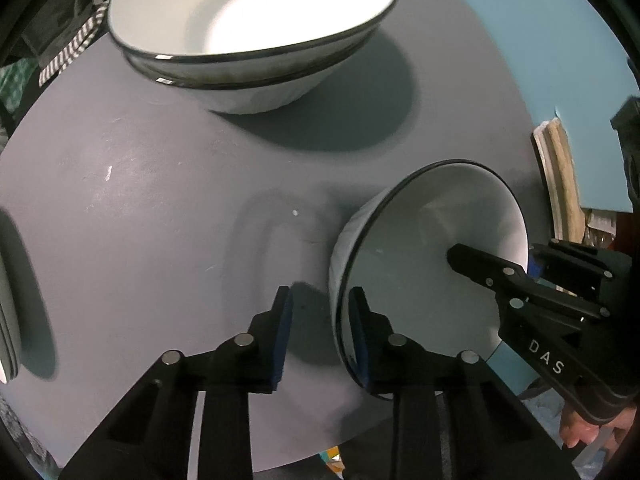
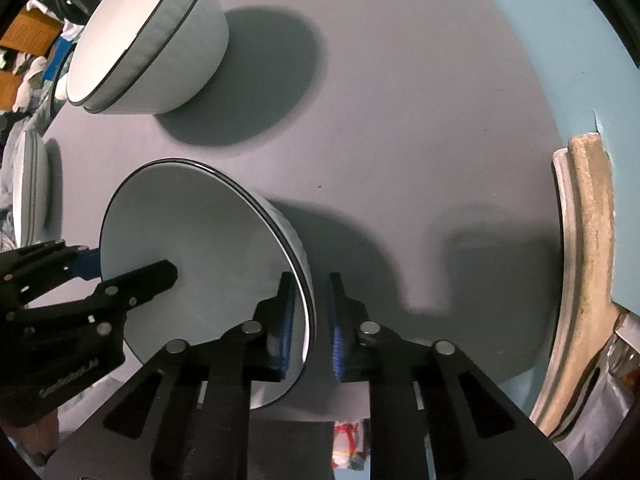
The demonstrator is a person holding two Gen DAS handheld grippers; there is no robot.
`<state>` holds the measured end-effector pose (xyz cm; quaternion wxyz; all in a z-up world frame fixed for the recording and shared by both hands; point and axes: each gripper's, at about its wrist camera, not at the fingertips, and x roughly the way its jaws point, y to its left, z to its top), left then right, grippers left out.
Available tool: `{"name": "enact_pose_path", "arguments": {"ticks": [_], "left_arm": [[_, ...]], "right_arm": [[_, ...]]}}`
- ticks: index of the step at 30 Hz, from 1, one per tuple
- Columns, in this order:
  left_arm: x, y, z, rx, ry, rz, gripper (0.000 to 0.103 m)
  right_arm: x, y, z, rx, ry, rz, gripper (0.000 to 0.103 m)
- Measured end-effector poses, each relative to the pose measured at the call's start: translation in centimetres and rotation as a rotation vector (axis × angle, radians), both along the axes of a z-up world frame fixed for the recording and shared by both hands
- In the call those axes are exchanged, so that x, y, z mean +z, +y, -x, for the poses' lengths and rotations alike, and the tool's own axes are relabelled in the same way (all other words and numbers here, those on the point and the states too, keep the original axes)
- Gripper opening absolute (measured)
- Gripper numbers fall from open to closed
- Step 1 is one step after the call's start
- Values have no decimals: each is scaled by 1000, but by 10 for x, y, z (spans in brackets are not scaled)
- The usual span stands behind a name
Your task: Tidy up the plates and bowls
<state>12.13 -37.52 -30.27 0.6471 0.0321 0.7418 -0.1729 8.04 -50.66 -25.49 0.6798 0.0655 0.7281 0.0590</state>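
A small white bowl with a dark rim point(image 1: 420, 280) point(image 2: 192, 240) stands on the grey round table point(image 1: 140, 200) point(image 2: 400, 120), between both grippers. My left gripper point(image 1: 320, 320) point(image 2: 132, 266) straddles its near-left rim, one finger inside, and a gap shows between the outer pad and the wall. My right gripper point(image 2: 311, 320) point(image 1: 494, 262) straddles the opposite rim with its pads tight on the wall. Two larger white bowls, nested point(image 1: 248, 12) point(image 2: 132, 40), sit at the far side of the table. A stack of plates point(image 1: 6, 300) point(image 2: 30, 192) lies at the left edge.
A beige woven rim point(image 2: 588, 240) point(image 1: 560, 180) curves along the table's right edge against a light blue surface. A hand point(image 1: 580, 428) holds the right gripper. Cluttered cloth and boxes lie beyond the table's left side. Bare tabletop lies between the small bowl and the nested bowls.
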Motion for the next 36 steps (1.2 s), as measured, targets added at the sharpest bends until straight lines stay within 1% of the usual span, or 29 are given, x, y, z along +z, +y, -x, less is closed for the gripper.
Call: {"name": "enact_pose_path", "arguments": {"ticks": [2, 5, 9, 12, 18, 19, 21, 22, 27, 29, 30, 31, 36], "left_arm": [[-4, -2, -3, -27, -2, 1, 18], [0, -12, -3, -58, -8, -2, 11], [0, -18, 1, -60, -12, -10, 11], [2, -18, 2, -52, -10, -3, 10], [8, -6, -4, -42, -7, 7, 10], [8, -4, -6, -40, -5, 7, 10], [10, -3, -5, -39, -4, 1, 10], [9, -2, -16, -40, -4, -1, 10], [13, 6, -18, -33, -3, 0, 10], [17, 7, -20, -30, -6, -4, 10], [20, 8, -21, -31, -10, -5, 10], [22, 9, -22, -29, -13, -5, 10], [34, 18, -29, -11, -23, 7, 10]], "right_arm": [[2, 0, 0, 6, 0, 3, 11], [4, 0, 0, 16, 2, 7, 8], [5, 10, -9, 32, 5, 23, 7], [7, 8, -10, 19, 11, 12, 6], [12, 4, -21, 1, 27, 6, 5], [12, 9, -11, -2, 26, 7, 5], [14, 9, -11, -6, 24, 10, 5], [15, 9, -12, -7, 25, 10, 5], [25, 11, -14, -10, 20, 4, 5], [30, 13, -18, -11, 17, 6, 5], [25, 12, -30, -12, 18, 8, 5], [27, 13, -34, -13, 16, 11, 5], [37, 15, -43, -13, 6, 11, 5]]}}
